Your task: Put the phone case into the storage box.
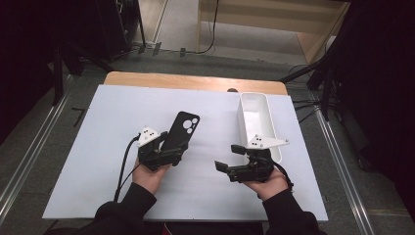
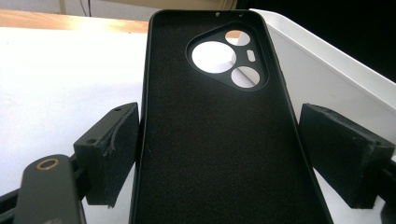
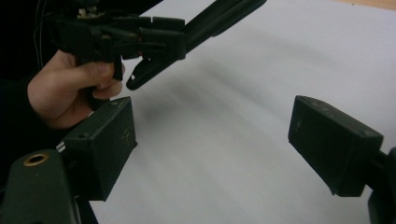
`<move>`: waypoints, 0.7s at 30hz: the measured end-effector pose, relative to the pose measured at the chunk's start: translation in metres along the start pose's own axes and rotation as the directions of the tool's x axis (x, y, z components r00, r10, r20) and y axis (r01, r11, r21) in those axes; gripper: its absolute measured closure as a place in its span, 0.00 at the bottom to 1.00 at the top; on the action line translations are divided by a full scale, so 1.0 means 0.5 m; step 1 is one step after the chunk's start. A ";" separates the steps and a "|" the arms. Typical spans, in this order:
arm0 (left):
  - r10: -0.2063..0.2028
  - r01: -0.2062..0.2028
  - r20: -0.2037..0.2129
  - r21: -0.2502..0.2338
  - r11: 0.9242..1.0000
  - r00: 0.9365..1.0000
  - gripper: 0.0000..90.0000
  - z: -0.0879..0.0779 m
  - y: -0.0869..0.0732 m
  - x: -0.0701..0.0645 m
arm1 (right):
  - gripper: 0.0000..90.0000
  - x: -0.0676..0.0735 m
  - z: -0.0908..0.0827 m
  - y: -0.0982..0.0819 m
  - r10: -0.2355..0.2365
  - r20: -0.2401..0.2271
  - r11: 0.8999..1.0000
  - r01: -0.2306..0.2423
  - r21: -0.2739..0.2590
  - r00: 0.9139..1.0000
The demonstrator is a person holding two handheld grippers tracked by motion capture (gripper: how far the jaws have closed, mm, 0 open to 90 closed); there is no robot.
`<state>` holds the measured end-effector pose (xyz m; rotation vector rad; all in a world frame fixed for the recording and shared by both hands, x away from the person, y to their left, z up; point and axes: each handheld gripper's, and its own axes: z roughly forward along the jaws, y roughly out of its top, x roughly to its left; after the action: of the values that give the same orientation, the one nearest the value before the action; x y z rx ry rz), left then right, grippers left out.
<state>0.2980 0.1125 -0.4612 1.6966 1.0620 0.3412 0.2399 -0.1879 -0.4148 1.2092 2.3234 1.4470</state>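
Note:
A black phone case [image 1: 181, 128] with a camera cutout sticks forward from my left gripper [image 1: 172, 150], its inside facing up. In the left gripper view both pads [image 2: 112, 149] press on the long edges of the phone case [image 2: 210, 140], so this gripper is shut on it. The right gripper view shows the case [image 3: 219, 18] held tilted above the white tabletop by the left gripper [image 3: 154, 46]. My right gripper [image 1: 229, 157] is a little above the table, pointing left toward the other hand. Its jaws stand open and hold nothing [image 3: 212, 149].
A long white bin [image 1: 244, 117] stands at the right of the white tabletop [image 1: 98, 147], just beyond the right hand. The table's wooden edge [image 1: 195, 81] runs along the back. Cables and stand legs lie on the floor around the table.

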 end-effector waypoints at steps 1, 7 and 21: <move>0.001 -0.001 -0.007 0.004 1.000 1.000 0.16 -0.001 -0.003 -0.001 | 0.15 -0.001 0.002 0.008 0.006 0.005 1.000 -0.006 0.000 1.000; 0.010 -0.010 -0.009 -0.004 1.000 1.000 0.16 0.002 -0.010 -0.010 | 0.15 -0.004 0.009 0.028 0.031 0.015 1.000 -0.031 0.004 0.999; -0.004 0.004 0.004 -0.011 1.000 1.000 0.16 -0.001 -0.010 -0.021 | 0.16 -0.016 0.034 0.062 0.085 -0.003 0.996 -0.085 -0.012 0.996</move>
<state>0.2895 0.1051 -0.4624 1.6850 1.0588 0.3403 0.2709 -0.1754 -0.4007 1.3195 2.2873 1.4874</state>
